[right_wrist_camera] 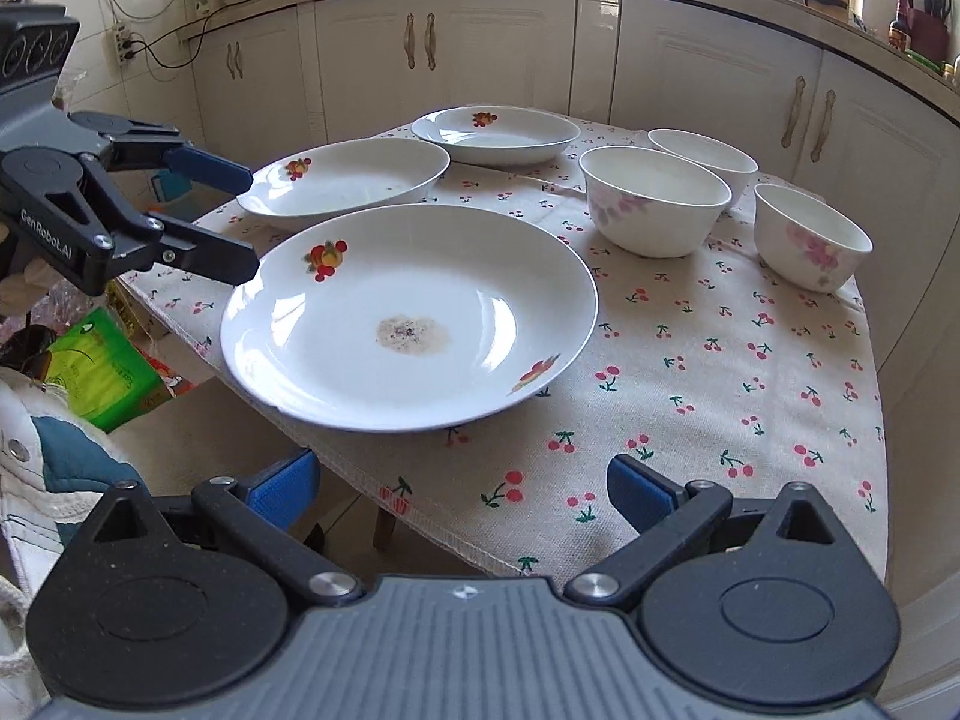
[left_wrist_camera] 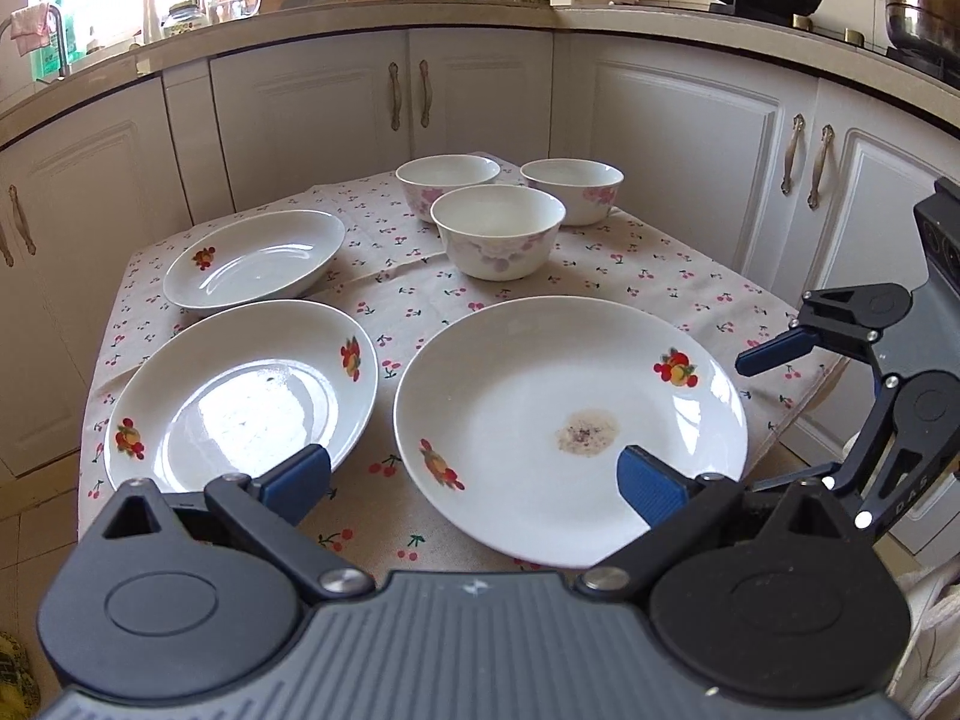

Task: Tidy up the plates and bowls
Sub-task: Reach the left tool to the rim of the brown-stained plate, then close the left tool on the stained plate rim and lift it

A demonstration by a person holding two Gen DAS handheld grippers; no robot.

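Small table, covered by cherry-print cloth (right_wrist_camera: 690, 396). On the cloth: three white plates with fruit decals – big plate (right_wrist_camera: 408, 318) at near edge with a brownish stain in its centre, medium plate (right_wrist_camera: 345, 180) behind it, small plate (right_wrist_camera: 498, 133) farthest. Three white floral bowls (right_wrist_camera: 654, 207) clustered beside them, upright.

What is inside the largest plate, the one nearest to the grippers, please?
The largest plate holds only a small brownish dried stain at its centre, plus printed fruit motifs near the rim. No food or dish lies in it. The cherry tablecloth under it is covered there.
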